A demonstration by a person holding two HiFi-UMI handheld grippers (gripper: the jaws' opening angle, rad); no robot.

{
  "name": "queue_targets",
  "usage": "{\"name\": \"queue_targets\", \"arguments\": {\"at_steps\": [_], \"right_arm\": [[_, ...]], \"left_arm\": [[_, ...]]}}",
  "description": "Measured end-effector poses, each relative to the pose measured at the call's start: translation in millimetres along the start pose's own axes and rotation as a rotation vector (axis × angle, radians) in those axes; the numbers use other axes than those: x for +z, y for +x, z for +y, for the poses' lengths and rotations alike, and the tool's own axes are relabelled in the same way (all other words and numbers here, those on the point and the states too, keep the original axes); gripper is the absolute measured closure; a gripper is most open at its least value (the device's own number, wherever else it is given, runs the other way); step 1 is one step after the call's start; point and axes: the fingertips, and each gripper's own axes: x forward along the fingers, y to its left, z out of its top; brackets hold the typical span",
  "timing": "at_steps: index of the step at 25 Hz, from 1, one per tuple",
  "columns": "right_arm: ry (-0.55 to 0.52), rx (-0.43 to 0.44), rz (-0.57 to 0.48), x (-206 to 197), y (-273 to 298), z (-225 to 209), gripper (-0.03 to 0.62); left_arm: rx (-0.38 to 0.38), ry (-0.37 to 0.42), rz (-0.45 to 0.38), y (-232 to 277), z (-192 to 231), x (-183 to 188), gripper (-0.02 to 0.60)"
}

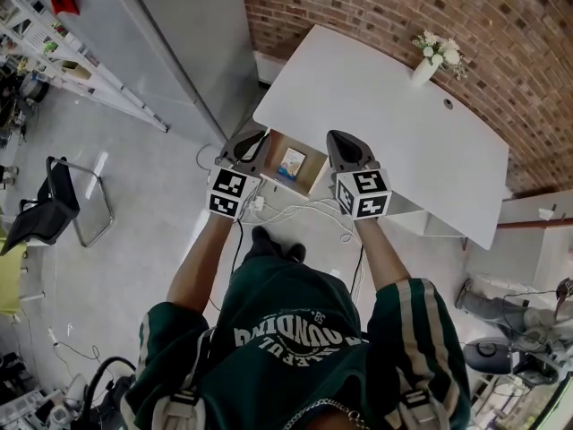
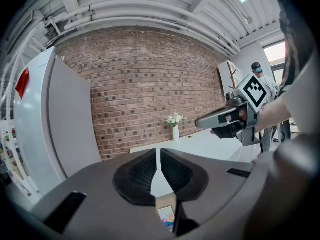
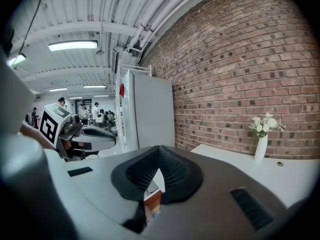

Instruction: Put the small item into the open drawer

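Under the near edge of the white table [image 1: 385,124] an open drawer [image 1: 309,174] with a wooden-brown inside stands pulled out. A small white and blue item [image 1: 292,160] lies inside it; it also shows below the jaws in the left gripper view as the item [image 2: 167,216]. My left gripper [image 1: 254,135] hovers over the drawer's left side, pads together, nothing between them. My right gripper [image 1: 338,137] hovers at the drawer's right side, also shut and empty. Both point toward the table, slightly downward. Each gripper shows in the other's view: right gripper [image 2: 200,122], left gripper [image 3: 113,137].
A white vase of flowers [image 1: 428,64] stands at the table's far side by the brick wall [image 1: 376,7]. A tall grey fridge [image 1: 179,43] stands left of the table. White cables [image 1: 300,211] lie on the floor near the person's feet. A chair [image 1: 54,206] stands at the left.
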Motion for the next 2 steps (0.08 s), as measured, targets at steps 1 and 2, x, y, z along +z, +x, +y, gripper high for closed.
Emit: {"name": "queue_targets", "arguments": {"at_steps": [1, 2], "right_arm": [[0.002, 0.001, 0.000, -0.2, 0.4, -0.2, 0.569], [0.003, 0.002, 0.000, -0.4, 0.7, -0.5, 0.569]], "left_arm": [[0.000, 0.000, -0.002, 0.8, 0.0, 0.2, 0.543], [-0.001, 0.000, -0.004, 1.6, -0.1, 0.5, 0.543]]}}
